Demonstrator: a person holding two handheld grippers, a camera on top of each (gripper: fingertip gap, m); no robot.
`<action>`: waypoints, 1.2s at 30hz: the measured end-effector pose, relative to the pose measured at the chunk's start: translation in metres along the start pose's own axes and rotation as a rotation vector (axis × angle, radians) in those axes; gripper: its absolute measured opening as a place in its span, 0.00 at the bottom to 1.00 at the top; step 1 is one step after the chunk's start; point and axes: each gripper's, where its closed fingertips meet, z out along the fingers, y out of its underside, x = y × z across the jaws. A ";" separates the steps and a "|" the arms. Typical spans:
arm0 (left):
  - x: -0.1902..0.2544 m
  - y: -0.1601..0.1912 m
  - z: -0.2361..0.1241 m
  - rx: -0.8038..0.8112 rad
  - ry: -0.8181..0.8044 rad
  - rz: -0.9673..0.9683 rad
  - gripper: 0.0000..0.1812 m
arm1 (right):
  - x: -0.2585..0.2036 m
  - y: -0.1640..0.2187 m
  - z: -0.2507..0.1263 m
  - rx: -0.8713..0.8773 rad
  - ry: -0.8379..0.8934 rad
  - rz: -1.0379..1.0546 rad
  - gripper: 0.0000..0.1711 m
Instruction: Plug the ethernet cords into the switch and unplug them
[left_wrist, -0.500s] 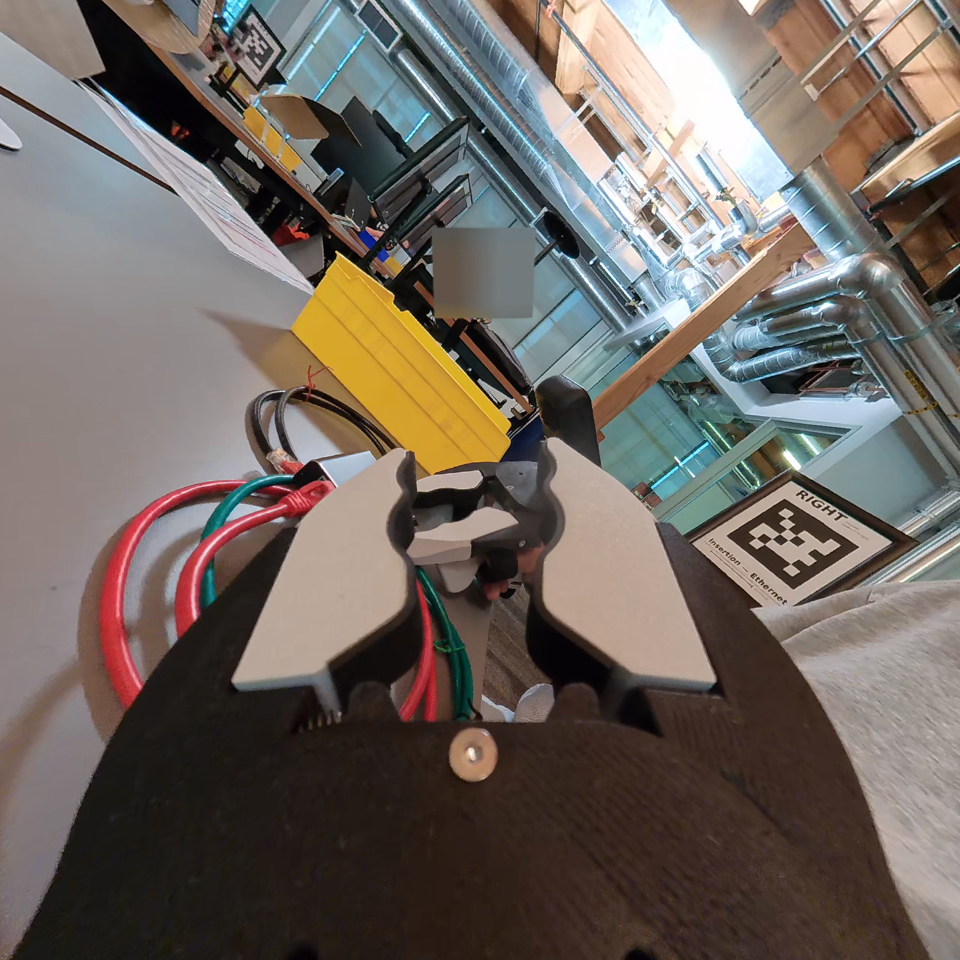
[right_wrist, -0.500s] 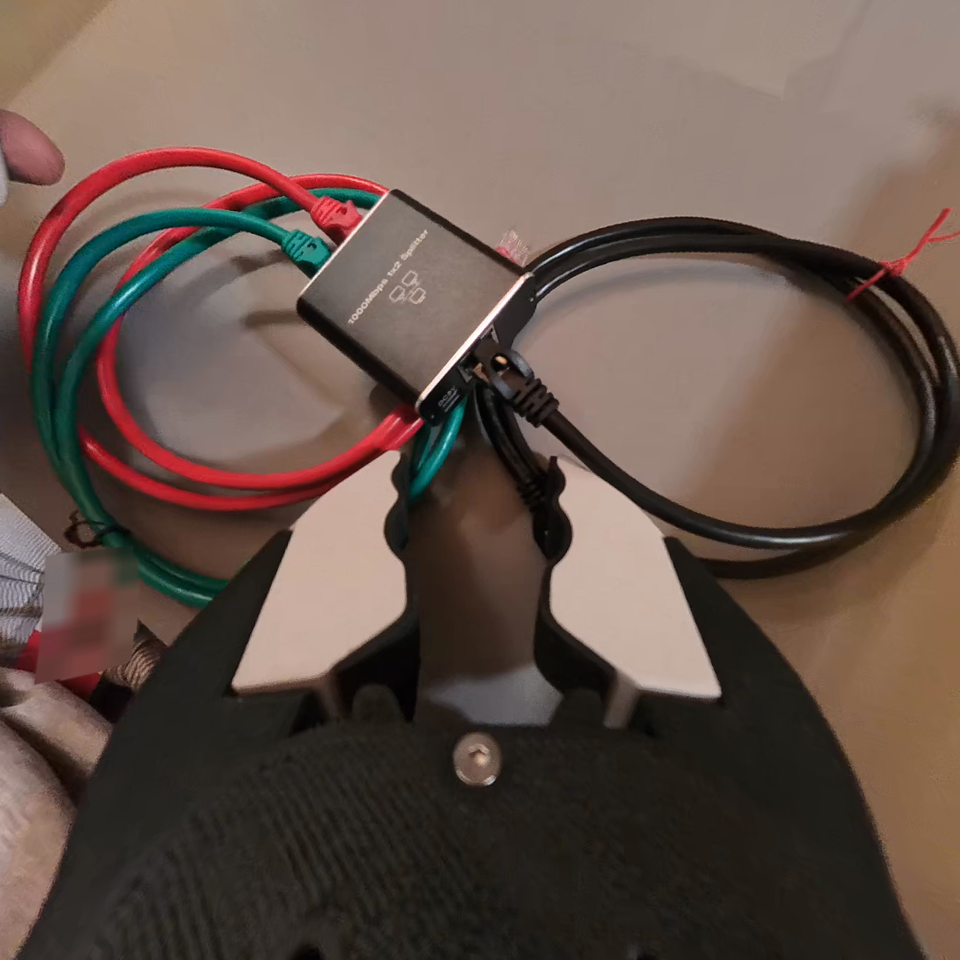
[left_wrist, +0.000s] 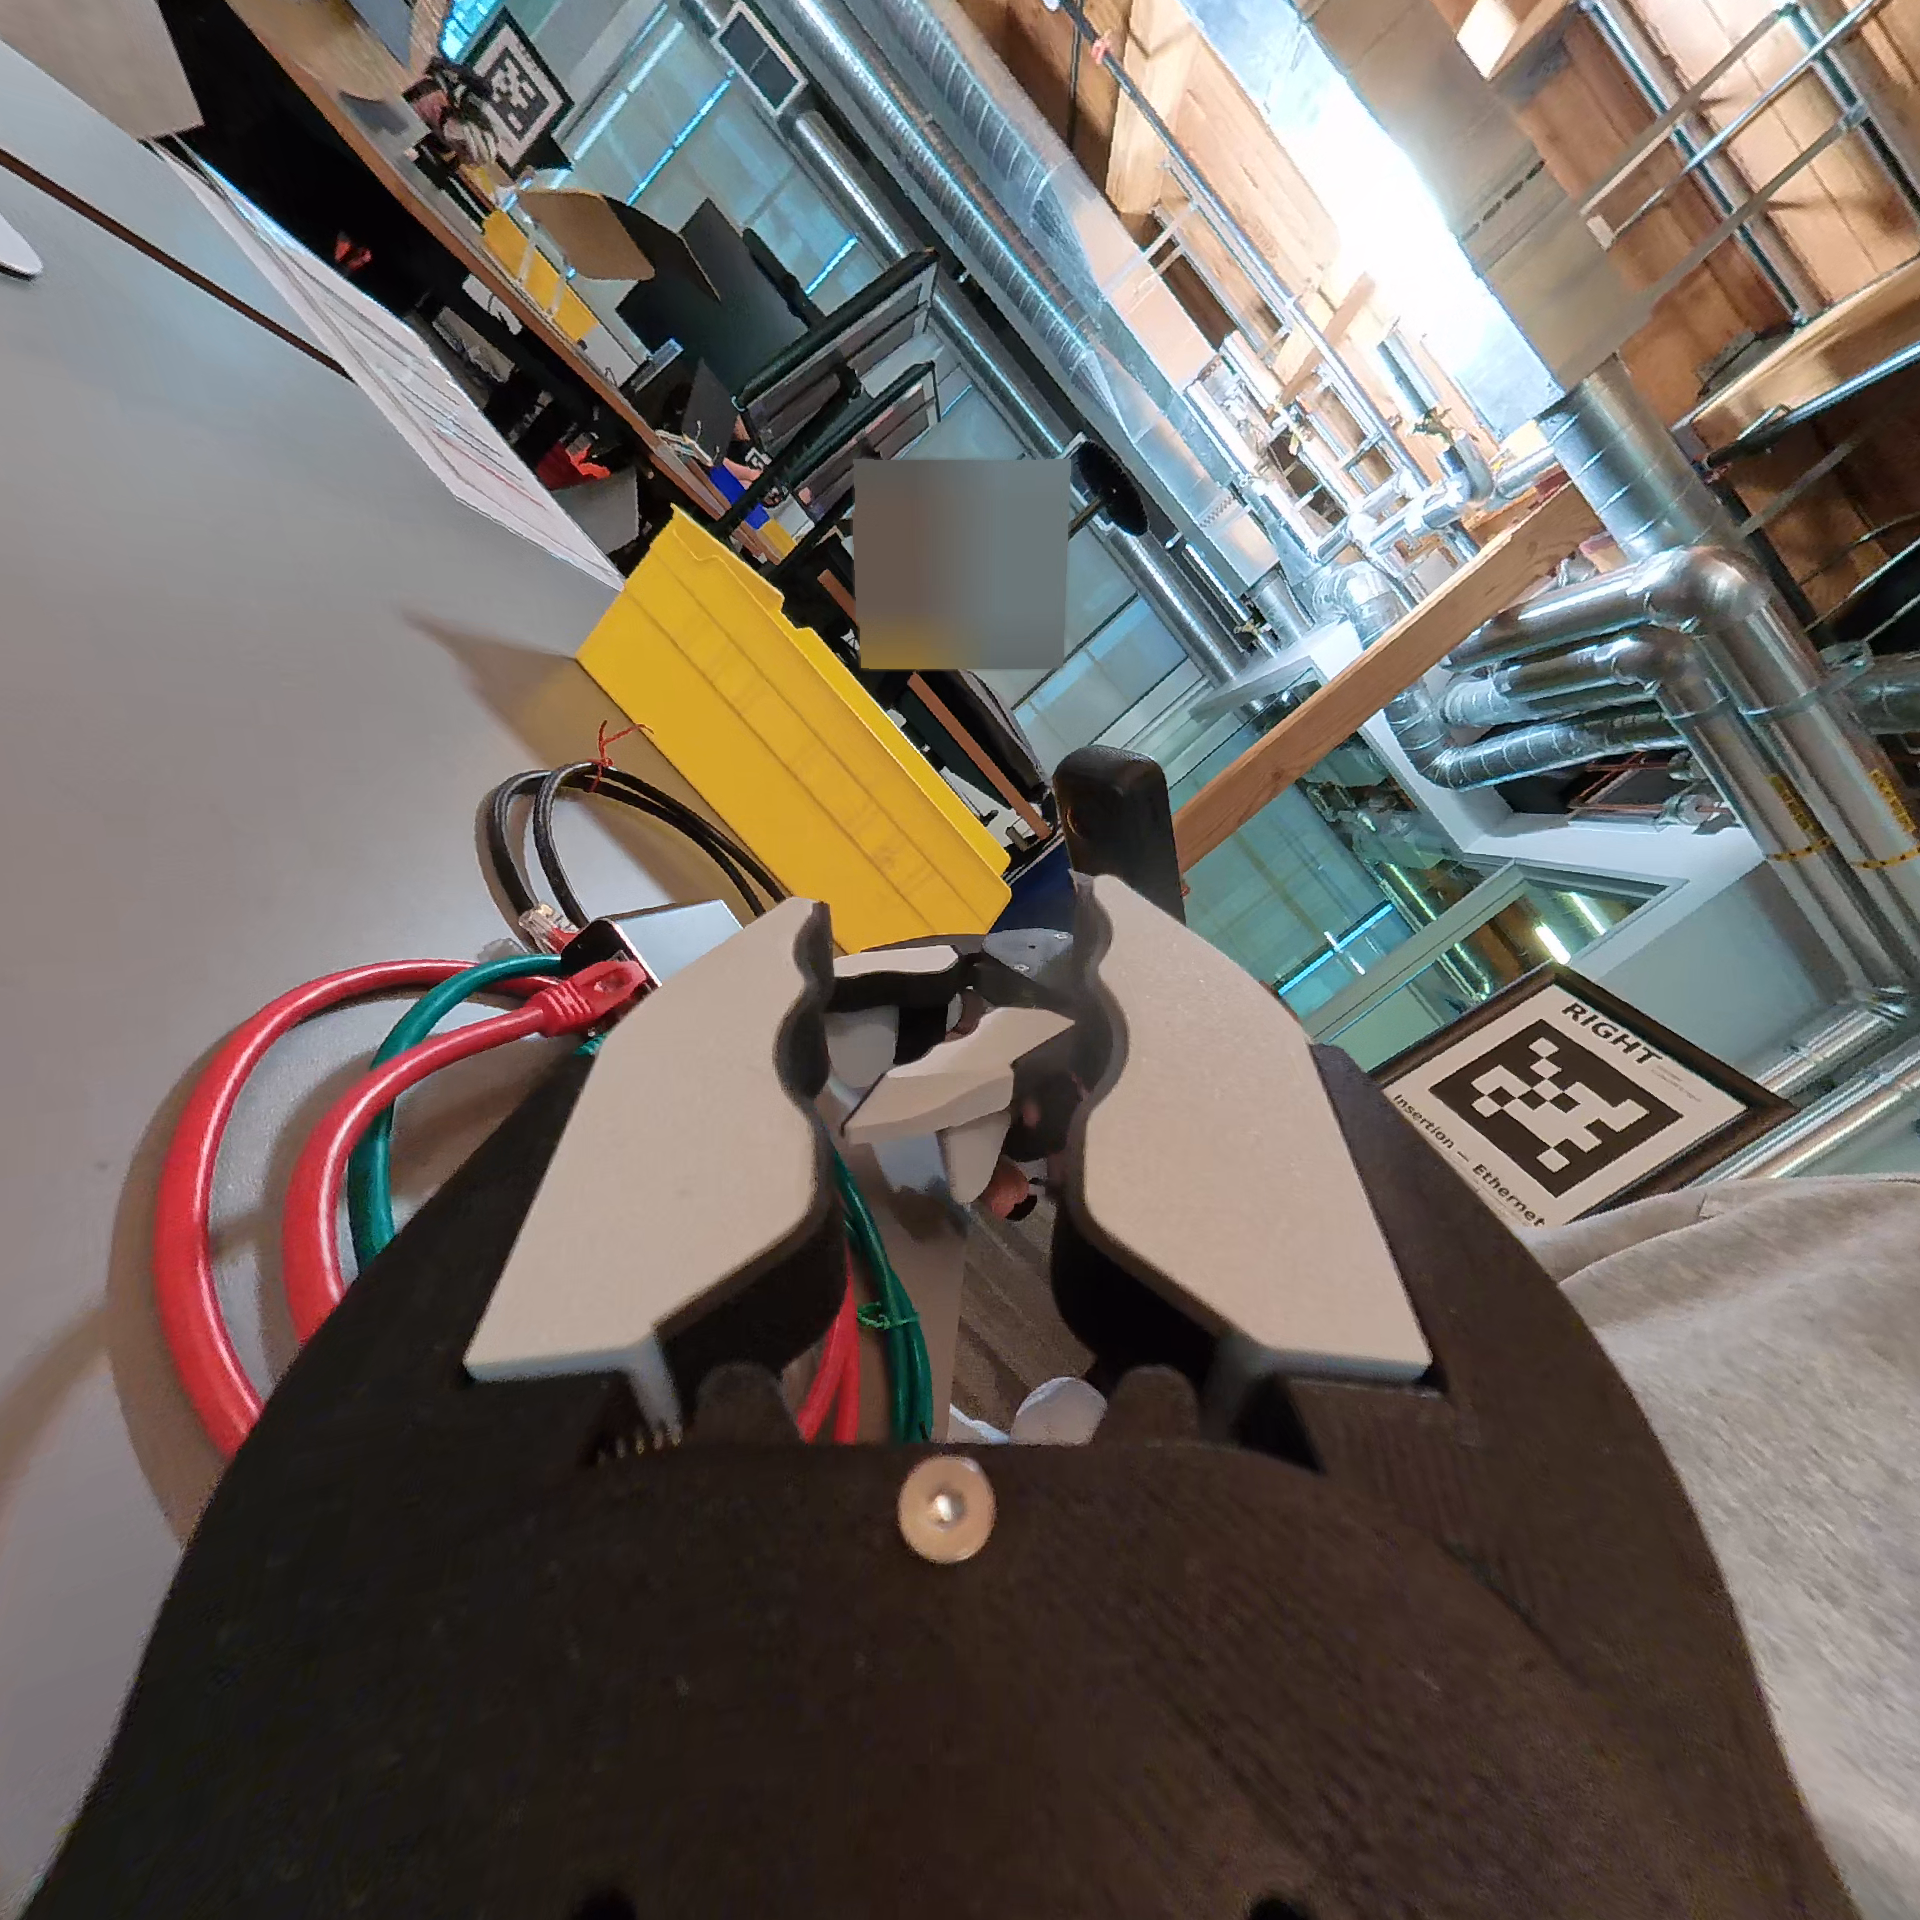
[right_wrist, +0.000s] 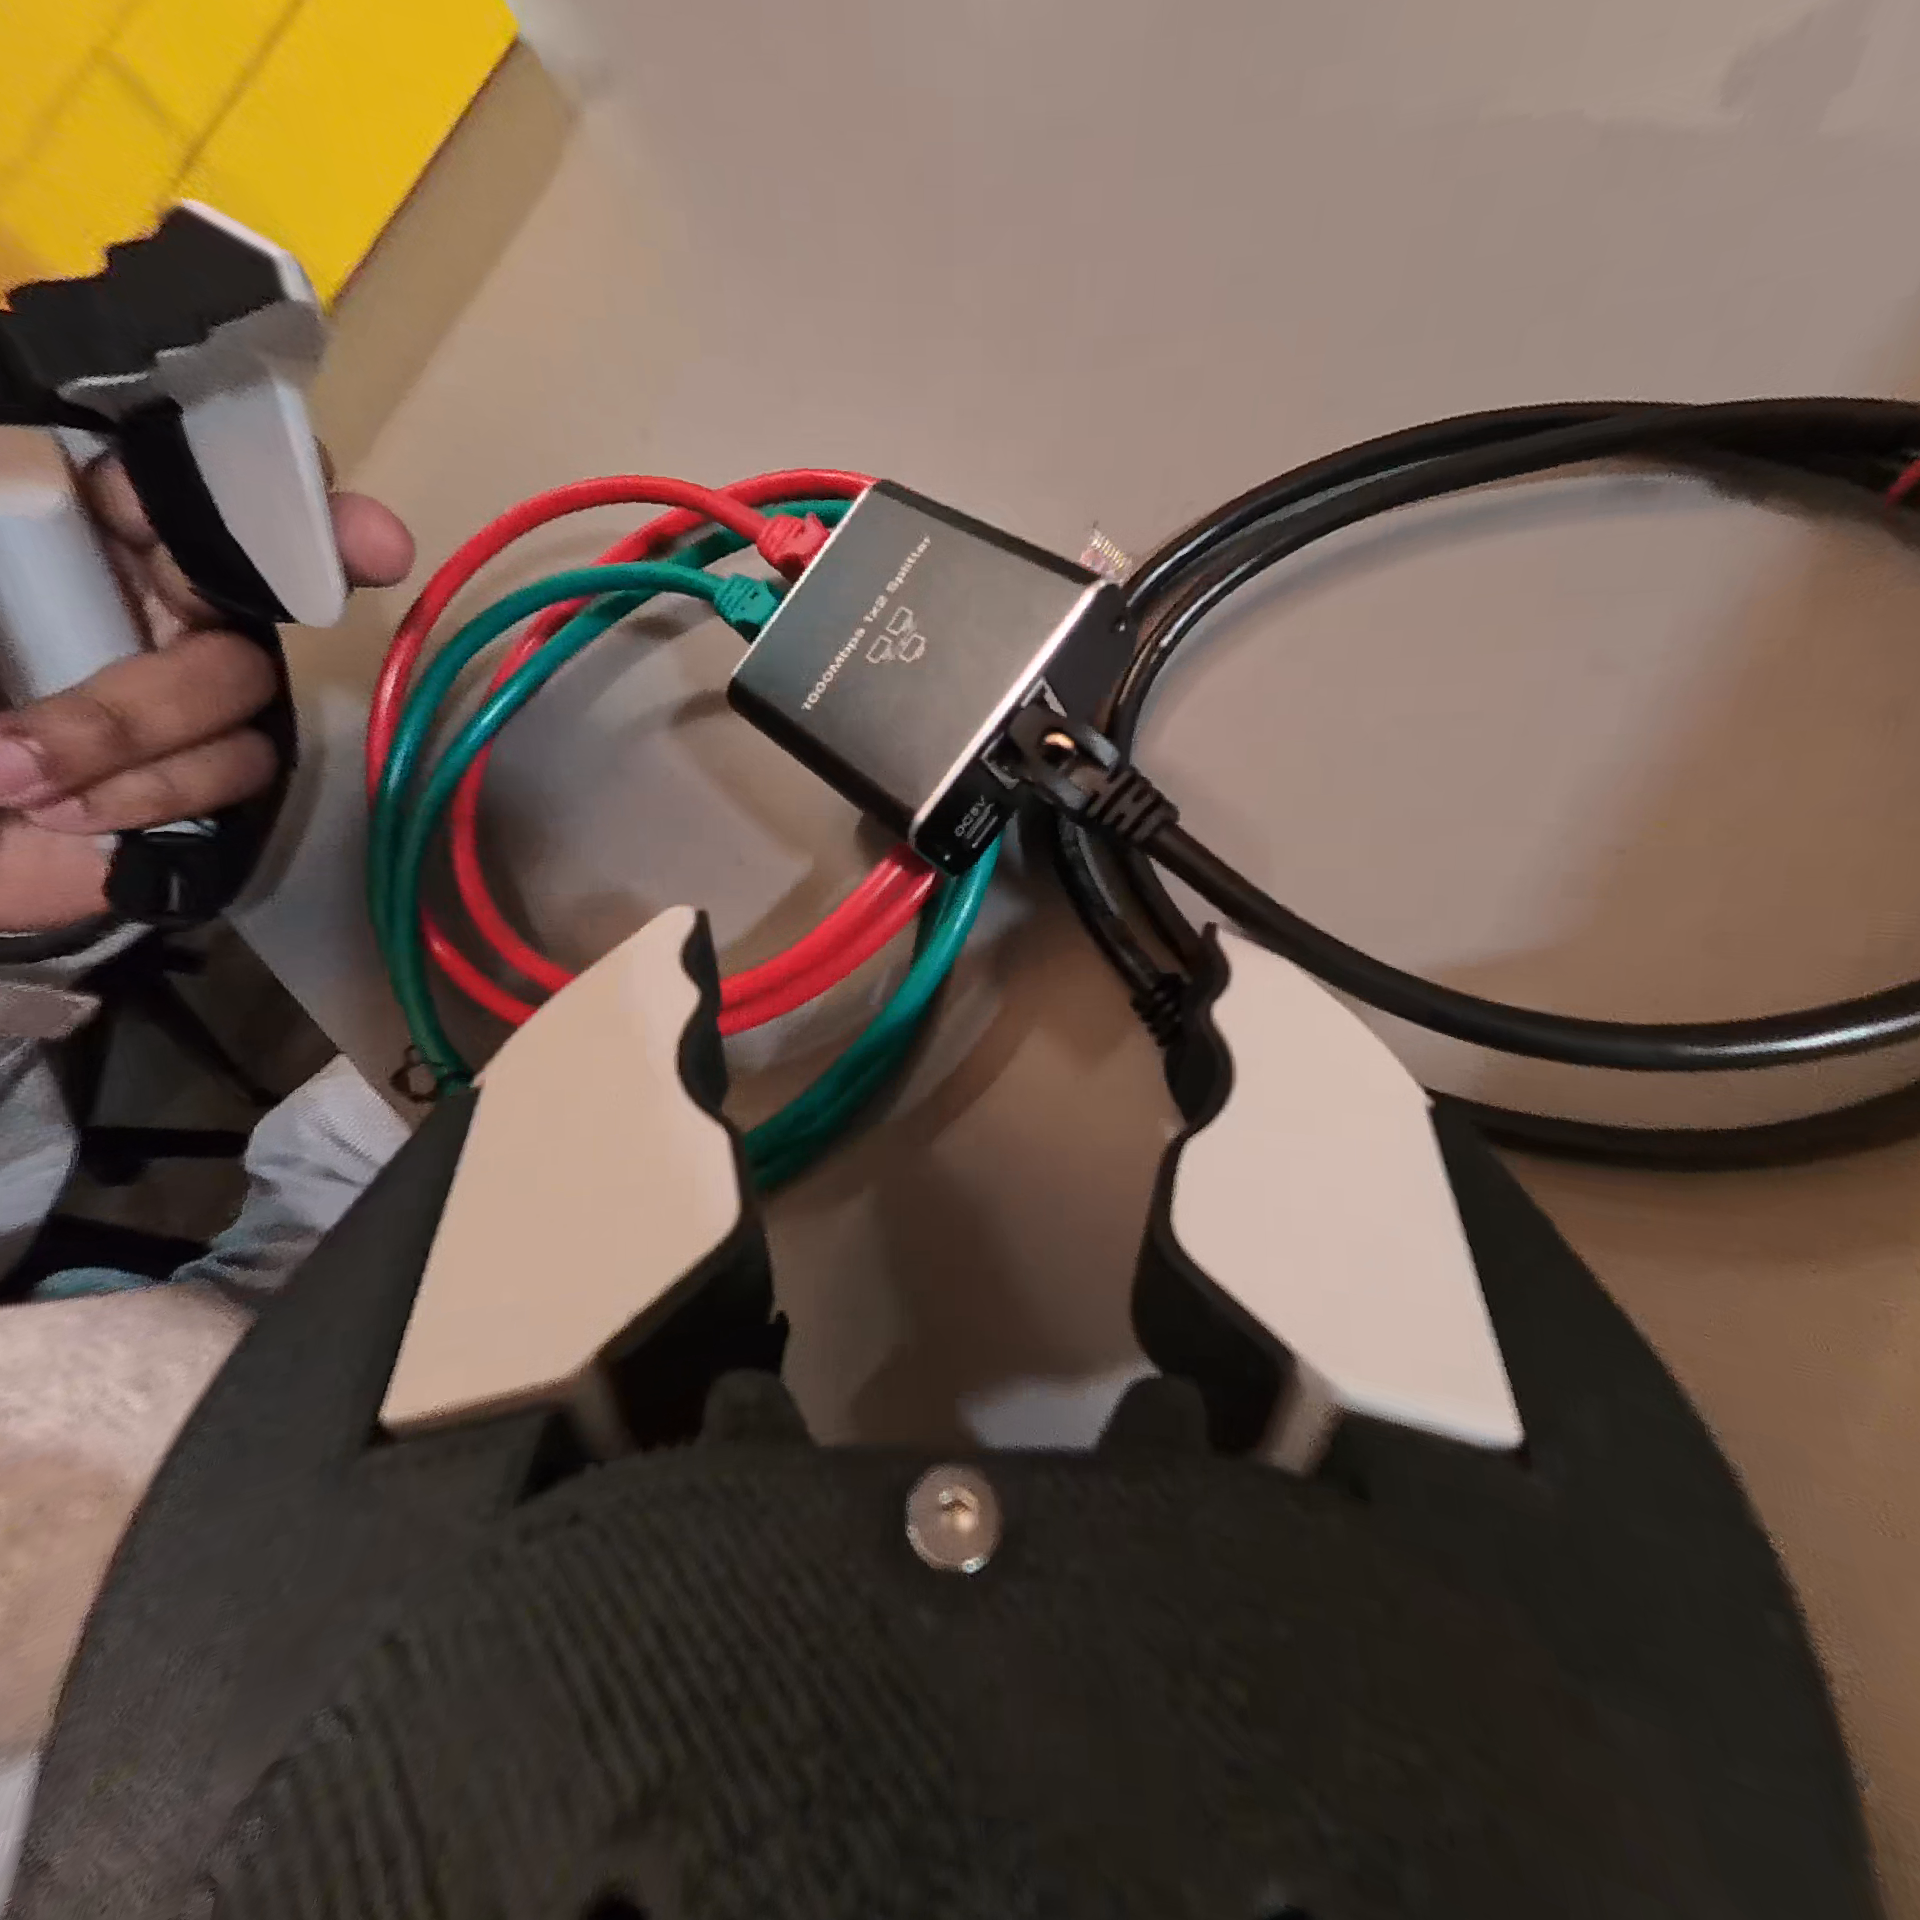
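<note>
Right claw (right_wrist: 956, 997) wide, empty, black plug (right_wrist: 1101, 790) at one o'clock. Left claw (left_wrist: 951, 977) narrow, empty. Advise squeezing latch, bracing switch (right_wrist: 914, 644), pulling straight.

Both grippers (left_wrist: 951, 1023) (right_wrist: 956, 1029) have black ribbed bodies, pale grey scalloped fingers (right_wrist: 582, 1164), one silver screw (right_wrist: 953, 1532); grey sleeve (left_wrist: 1745, 1455).

The right tongs (right_wrist: 956, 956) stand wide open, their fingers well apart, holding nothing. The left tongs (left_wrist: 951, 935) are also parted and empty; a hand (right_wrist: 125, 717) grips their handle.
</note>
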 end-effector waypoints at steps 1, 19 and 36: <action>0.000 0.000 0.000 0.002 0.001 -0.004 0.24 | 0.002 0.001 0.003 -0.013 0.044 -0.027 0.51; -0.001 -0.002 -0.001 0.012 -0.006 -0.011 0.25 | 0.015 0.012 0.004 -0.134 0.171 -0.313 0.11; -0.006 -0.021 -0.015 0.133 0.011 -0.080 0.24 | 0.012 -0.045 -0.051 0.195 0.244 -0.354 0.07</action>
